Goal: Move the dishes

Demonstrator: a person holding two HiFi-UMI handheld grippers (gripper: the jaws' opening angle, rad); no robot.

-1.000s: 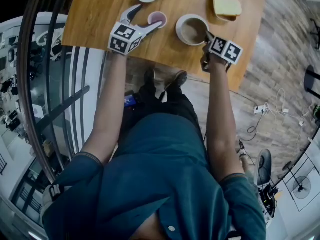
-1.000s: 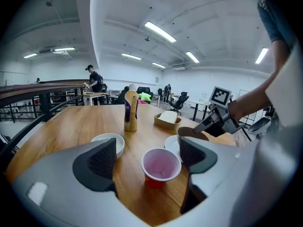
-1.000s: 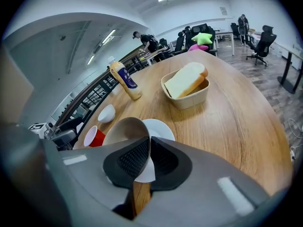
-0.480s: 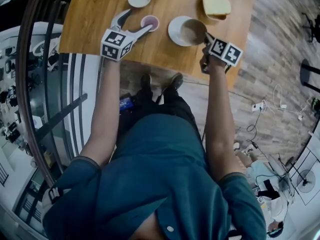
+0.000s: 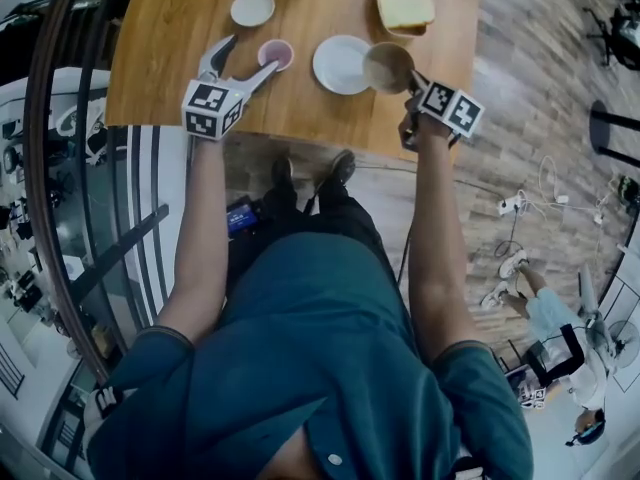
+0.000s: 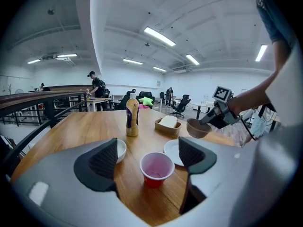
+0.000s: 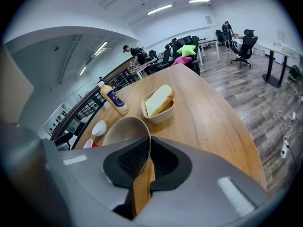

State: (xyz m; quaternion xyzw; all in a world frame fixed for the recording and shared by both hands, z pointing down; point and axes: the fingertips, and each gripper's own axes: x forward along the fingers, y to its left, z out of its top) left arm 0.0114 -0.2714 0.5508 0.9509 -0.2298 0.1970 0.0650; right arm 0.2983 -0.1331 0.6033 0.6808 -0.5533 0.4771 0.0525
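My right gripper (image 5: pixel 411 78) is shut on the rim of a beige bowl (image 5: pixel 388 66), which hangs tilted above the table's near right part, just right of a white plate (image 5: pixel 338 65). In the right gripper view the bowl's (image 7: pixel 124 132) wall is pinched between the pads. My left gripper (image 5: pixel 248 56) is open and its jaws have just been closing a little. A red cup (image 6: pixel 156 168) stands on the wood ahead between them, with neither pad on it. A small white bowl (image 6: pixel 121 149) sits behind the left finger.
The wooden table (image 5: pixel 180 28) also carries a tray of bread (image 5: pixel 405 10) at the far right and a yellow bottle (image 6: pixel 132 117) at the back. A dark railing (image 5: pixel 60 168) runs along the left. Cables lie on the floor (image 5: pixel 540 198) to the right.
The right gripper has lifted the beige bowl off the white plate and carried it to the right, leaving the plate bare. The left gripper has stayed by the red cup.
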